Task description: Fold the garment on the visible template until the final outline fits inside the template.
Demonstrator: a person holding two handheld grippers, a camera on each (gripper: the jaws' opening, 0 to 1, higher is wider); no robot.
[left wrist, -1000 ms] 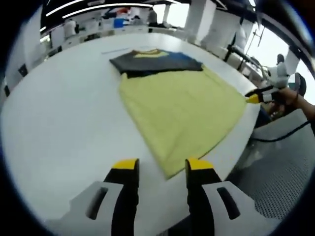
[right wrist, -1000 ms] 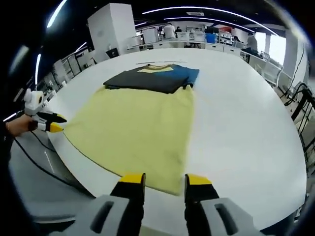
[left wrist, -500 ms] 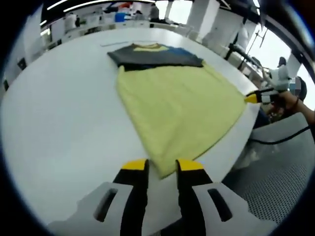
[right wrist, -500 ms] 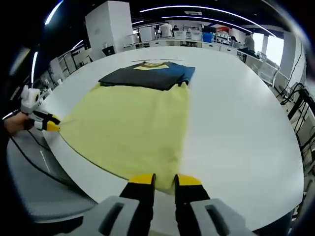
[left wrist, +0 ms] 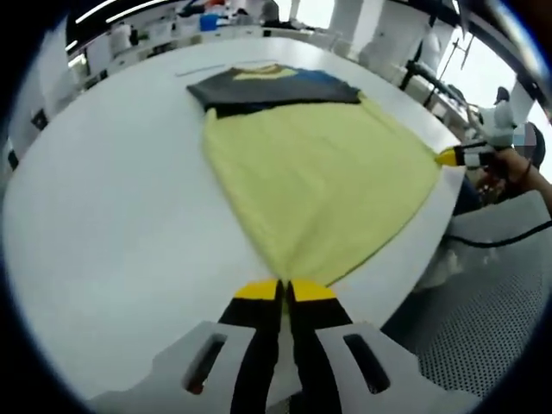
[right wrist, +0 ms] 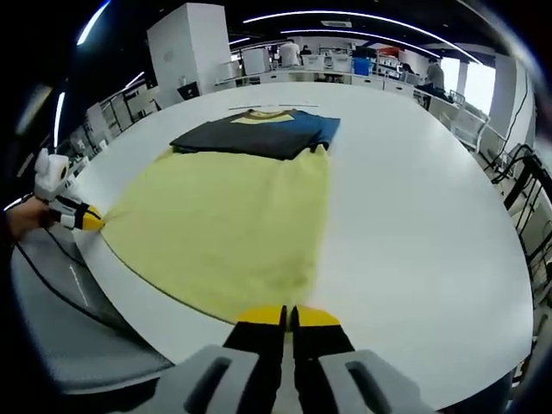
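The garment lies flat on the big white table, in the middle of both views. Its bottom part is pale yellow, and its top part is dark grey and blue, out near 12 o'clock. A second ago both grippers had their jaws spread apart, just short of the cloth. Now the jaws have pressed together. In the left gripper view, the left gripper pinches one bottom corner of the yellow cloth at 6 o'clock, close to the table's edge. In the right gripper view, the right gripper pinches the other bottom corner, also at 6 o'clock. Each gripper also shows far off in the other one's view, at 3 o'clock and at 9 o'clock, with its yellow tips on a corner. So both bottom corners look grabbed. I think the next step is to lift the bottom edge and carry it up toward the dark part for a fold. I cannot make out a template.
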